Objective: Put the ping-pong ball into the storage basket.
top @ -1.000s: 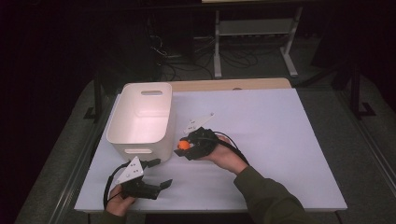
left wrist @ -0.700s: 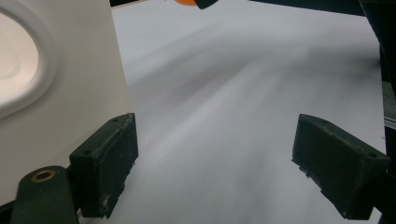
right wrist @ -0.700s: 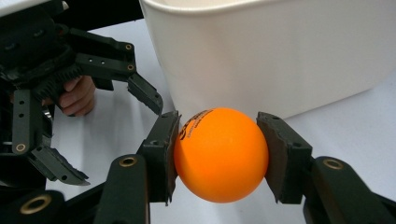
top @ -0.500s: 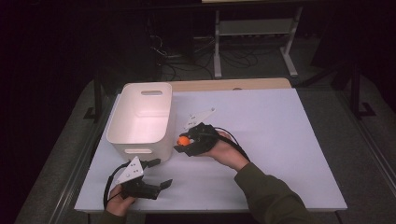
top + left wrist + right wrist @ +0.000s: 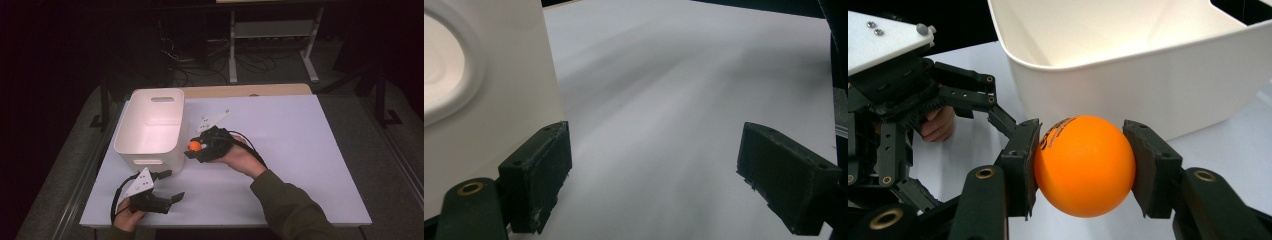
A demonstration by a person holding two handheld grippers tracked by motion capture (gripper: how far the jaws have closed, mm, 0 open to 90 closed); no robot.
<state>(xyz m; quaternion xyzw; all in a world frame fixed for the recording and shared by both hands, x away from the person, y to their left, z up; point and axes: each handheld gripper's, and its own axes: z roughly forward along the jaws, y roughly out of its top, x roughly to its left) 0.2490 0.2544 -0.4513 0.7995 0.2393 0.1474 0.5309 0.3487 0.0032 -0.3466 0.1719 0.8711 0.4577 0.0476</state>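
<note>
An orange ball (image 5: 1084, 165) sits pinched between the two black pads of my right gripper (image 5: 1082, 167). From above, that ball (image 5: 194, 145) hangs just off the right wall of a white plastic bin (image 5: 150, 125), with the right gripper (image 5: 196, 148) shut on it and lifted a little over the table. My left gripper (image 5: 170, 185) rests near the table's front left corner, below the bin. Its jaws stand wide apart, with bare white table between the left gripper (image 5: 654, 175) pads.
The white table (image 5: 300, 150) stretches free to the right and front. The bin's side wall (image 5: 489, 100) stands close beside the left gripper. Dark floor, cables and a metal stand (image 5: 270, 35) lie beyond the far edge.
The right gripper with the ball has shifted slightly up and toward the bin's rim. The left gripper has stayed where it was.
</note>
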